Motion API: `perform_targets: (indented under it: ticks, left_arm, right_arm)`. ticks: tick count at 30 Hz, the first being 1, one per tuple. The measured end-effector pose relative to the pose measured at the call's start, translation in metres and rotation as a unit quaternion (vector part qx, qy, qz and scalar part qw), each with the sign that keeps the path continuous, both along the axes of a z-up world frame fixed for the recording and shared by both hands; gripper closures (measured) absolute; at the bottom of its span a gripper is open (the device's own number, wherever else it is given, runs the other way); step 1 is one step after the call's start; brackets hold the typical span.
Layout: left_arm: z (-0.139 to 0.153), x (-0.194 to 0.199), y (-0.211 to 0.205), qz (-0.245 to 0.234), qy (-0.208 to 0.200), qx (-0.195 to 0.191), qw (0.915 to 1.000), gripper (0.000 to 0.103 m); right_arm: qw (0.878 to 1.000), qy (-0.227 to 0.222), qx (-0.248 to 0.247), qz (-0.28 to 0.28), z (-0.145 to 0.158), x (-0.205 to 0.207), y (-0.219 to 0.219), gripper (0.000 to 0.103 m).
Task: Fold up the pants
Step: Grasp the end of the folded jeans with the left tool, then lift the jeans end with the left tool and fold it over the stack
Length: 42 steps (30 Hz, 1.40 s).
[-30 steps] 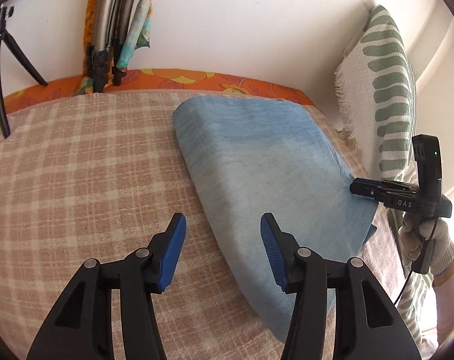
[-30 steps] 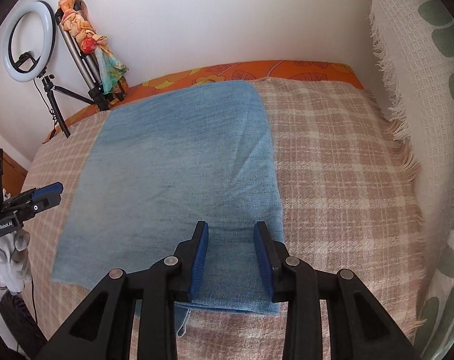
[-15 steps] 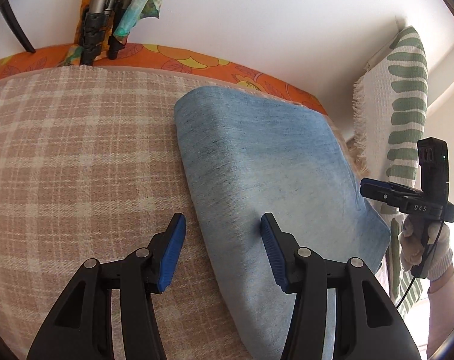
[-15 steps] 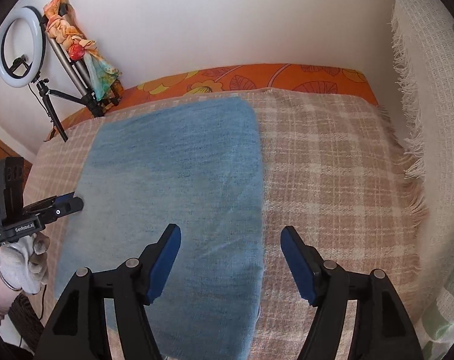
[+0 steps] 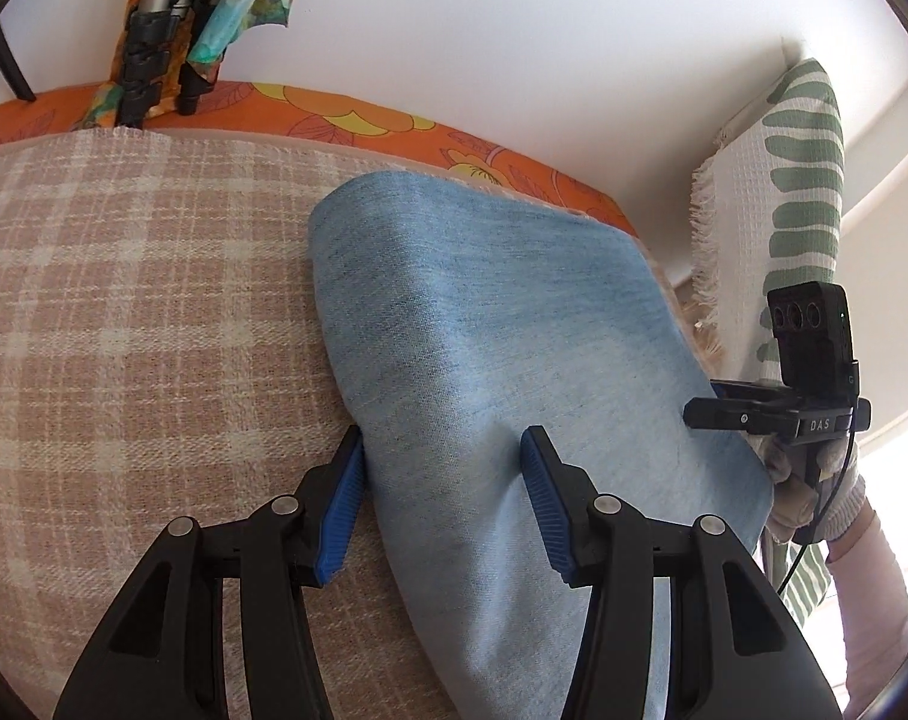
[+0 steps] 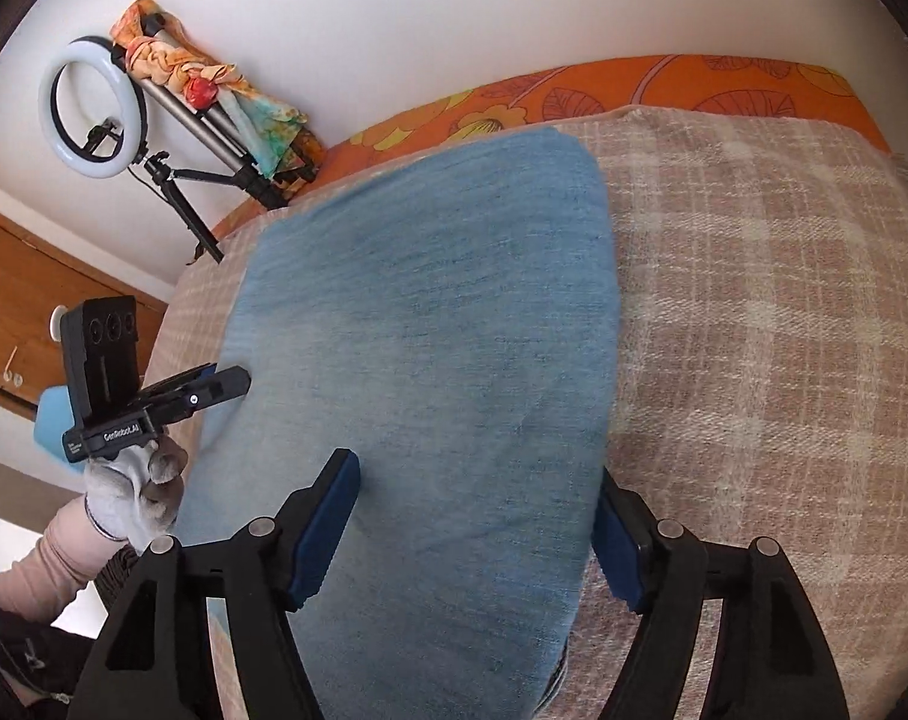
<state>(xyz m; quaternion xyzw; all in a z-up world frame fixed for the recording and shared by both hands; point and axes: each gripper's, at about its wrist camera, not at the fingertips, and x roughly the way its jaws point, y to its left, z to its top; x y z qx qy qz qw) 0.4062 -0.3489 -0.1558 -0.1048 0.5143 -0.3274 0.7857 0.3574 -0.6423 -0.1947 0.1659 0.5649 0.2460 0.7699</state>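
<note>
The folded light-blue denim pants [image 5: 502,330] [image 6: 429,330] lie flat on a plaid beige blanket [image 5: 123,312] [image 6: 784,300] covering the bed. My left gripper [image 5: 441,468] is open and straddles the pants' left folded edge, one pad just outside the edge and the other over the cloth. My right gripper [image 6: 478,492] stands wide open across the pants' right edge, its right pad just outside that edge. Neither pair of pads presses on the cloth. Each gripper shows in the other's view: right gripper [image 5: 700,414], left gripper [image 6: 231,387], both in gloved hands.
A white pillow with green leaf print [image 5: 784,198] leans at the bed's right end. An orange floral sheet [image 6: 664,84] borders the wall. A ring light [image 6: 90,108] and a tripod draped with coloured cloth [image 5: 171,18] stand at the far left corner.
The right gripper's jaws went from narrow around the pants' near edge to wide open. Both grippers moved forward and lower over the pants; the left now straddles the left edge.
</note>
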Motion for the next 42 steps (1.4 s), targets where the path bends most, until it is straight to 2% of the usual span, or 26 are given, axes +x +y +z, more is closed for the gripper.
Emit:
perform_targets:
  ticks: [2, 3, 4, 6, 10, 13, 16, 19, 23, 34, 42]
  left_arm:
    - [0.0, 0.0, -0.001, -0.002, -0.003, 0.002, 1.0, 0.055]
    - [0.0, -0.001, -0.001, -0.002, -0.007, 0.006, 1.0, 0.057]
    - [0.0, -0.002, -0.003, 0.0, -0.011, 0.012, 0.9999, 0.059]
    - [0.002, -0.004, -0.009, 0.001, -0.021, 0.025, 0.9995, 0.062]
    - [0.005, -0.006, -0.015, 0.01, -0.033, 0.039, 0.9986, 0.077]
    - [0.01, -0.009, -0.022, 0.011, -0.053, 0.055, 0.997, 0.084]
    - [0.015, -0.013, -0.023, 0.012, -0.073, 0.062, 0.9953, 0.09]
    - [0.021, -0.014, -0.024, 0.008, -0.086, 0.065, 0.9942, 0.092]
    - [0.032, -0.019, -0.022, 0.002, -0.103, 0.064, 0.9926, 0.093]
    - [0.063, -0.029, -0.022, -0.015, -0.139, 0.053, 0.9888, 0.093]
    - [0.095, -0.007, -0.038, -0.013, -0.174, 0.043, 0.9837, 0.093]
  right_arm:
    - [1.0, -0.005, 0.0, 0.01, 0.0, -0.002, 0.006, 0.031]
    - [1.0, -0.008, 0.01, 0.003, -0.002, -0.002, 0.005, 0.036]
    - [1.0, -0.007, 0.018, -0.007, -0.004, -0.001, 0.005, 0.051]
    - [1.0, -0.005, 0.018, -0.022, -0.006, -0.002, 0.006, 0.059]
    - [0.999, -0.017, -0.018, -0.038, 0.0, -0.009, 0.018, 0.066]
    - [0.997, -0.027, -0.045, -0.057, 0.005, -0.012, 0.023, 0.072]
    - [0.994, -0.039, -0.075, -0.069, 0.013, -0.015, 0.03, 0.079]
    - [0.992, -0.044, -0.08, -0.084, 0.018, -0.02, 0.032, 0.085]
    - [0.989, -0.058, -0.103, -0.087, 0.027, -0.027, 0.043, 0.086]
    - [0.985, -0.098, -0.098, -0.107, 0.063, -0.043, 0.054, 0.088]
    - [0.974, -0.15, -0.107, -0.129, 0.097, -0.031, 0.043, 0.089]
